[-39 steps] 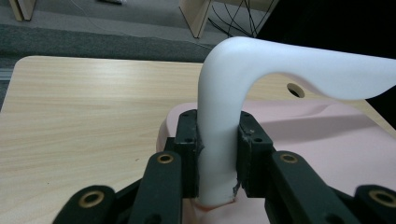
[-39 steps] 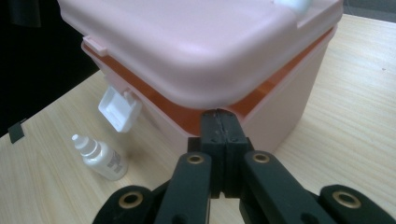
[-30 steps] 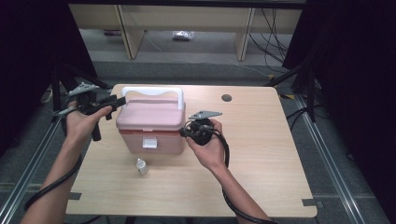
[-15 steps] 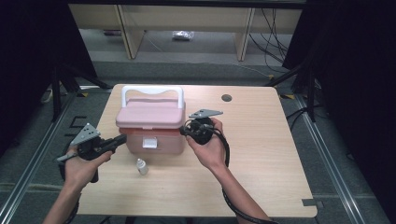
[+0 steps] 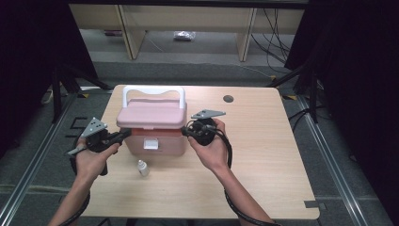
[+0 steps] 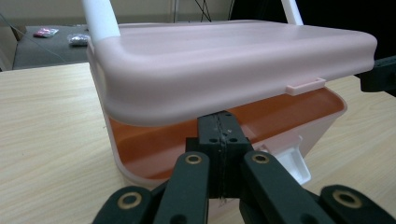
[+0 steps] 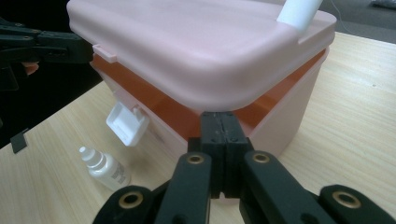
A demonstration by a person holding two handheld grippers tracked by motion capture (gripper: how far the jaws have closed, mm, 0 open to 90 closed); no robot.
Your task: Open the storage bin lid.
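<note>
A pink box [image 5: 150, 127] with a white handle [image 5: 153, 92] stands mid-table. Its lid [image 6: 224, 60] sits slightly off the base, and an orange band shows in the gap. My left gripper [image 5: 126, 134] is shut, its tips [image 6: 219, 122] against the box's left side just under the lid's rim. My right gripper [image 5: 184, 132] is shut too, its tips [image 7: 219, 120] under the lid's rim on the opposite side. The white latch [image 7: 125, 122] hangs down loose on the front. A small white dropper bottle [image 5: 142, 168] stands in front of the box.
The wooden table [image 5: 263, 141] has a dark round hole [image 5: 228, 99] at the back right. Bare wood lies right of and in front of the box. Shelving and cables are on the floor behind the table.
My left hand dropped from beside the handle, swung out to the near left, then came in against the box's left side under the lid. The right hand has stayed put.
</note>
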